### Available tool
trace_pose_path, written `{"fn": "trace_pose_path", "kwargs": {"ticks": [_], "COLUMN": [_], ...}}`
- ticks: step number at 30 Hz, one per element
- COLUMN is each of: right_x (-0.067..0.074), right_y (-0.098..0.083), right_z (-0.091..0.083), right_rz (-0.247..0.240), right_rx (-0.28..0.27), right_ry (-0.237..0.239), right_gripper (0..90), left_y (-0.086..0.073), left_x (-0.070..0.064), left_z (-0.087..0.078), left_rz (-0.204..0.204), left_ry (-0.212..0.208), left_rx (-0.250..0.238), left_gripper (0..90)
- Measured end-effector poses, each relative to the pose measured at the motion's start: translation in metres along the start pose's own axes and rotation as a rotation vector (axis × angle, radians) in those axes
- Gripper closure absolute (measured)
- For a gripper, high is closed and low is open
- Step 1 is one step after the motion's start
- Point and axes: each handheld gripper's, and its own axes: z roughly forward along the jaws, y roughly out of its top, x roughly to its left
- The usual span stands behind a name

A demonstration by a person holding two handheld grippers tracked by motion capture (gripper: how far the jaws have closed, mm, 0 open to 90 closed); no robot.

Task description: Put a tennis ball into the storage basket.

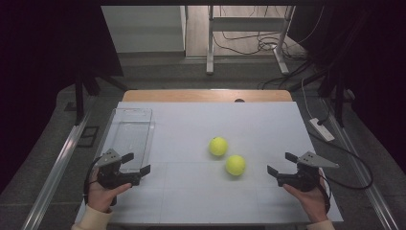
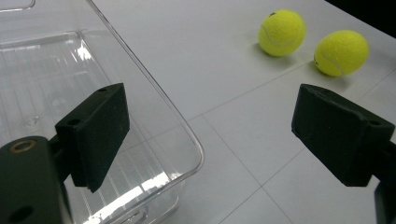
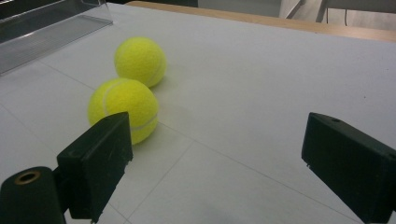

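High view shows the white table [image 1: 191,191] with a clear plastic bin [image 1: 129,136] at its left side, nothing inside it. Two tennis balls [image 1: 218,146] [image 1: 235,165] lie just beside each other near the middle, well apart from the bin. The left gripper [image 1: 135,163] hovers at the bin's near end, the right gripper [image 1: 282,163] right of the balls; both stand wide and hold nothing. Judging by this, the work of putting balls in the bin has yet to start.

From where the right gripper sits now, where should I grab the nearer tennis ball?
Grip the nearer tennis ball across its middle with the open right gripper, coming level from its right. That side is free; the other ball sits close beyond it, probably crowding a jaw there.
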Motion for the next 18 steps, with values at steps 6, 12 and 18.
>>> {"fn": "trace_pose_path", "kwargs": {"ticks": [6,12,18], "right_x": [-0.0007,-0.0021,-0.0018], "right_y": [-0.0029,-0.0048,-0.0078], "right_z": [0.0032,0.0015,0.0029], "right_rz": [0.002,0.017,0.020], "right_rx": [0.016,0.016,0.029], "right_ry": [-0.001,-0.003,-0.007], "right_gripper": [8.5,8.8,8.8], "left_y": [0.0002,-0.0007,0.0000], "left_x": [0.0007,-0.0010,-0.0044], "left_z": [0.0016,0.0026,0.0004], "left_rz": [0.003,0.016,0.022], "left_ry": [-0.004,-0.004,-0.004], "left_rx": [-0.001,0.007,0.002], "left_gripper": [12.2,12.2,12.2]}}
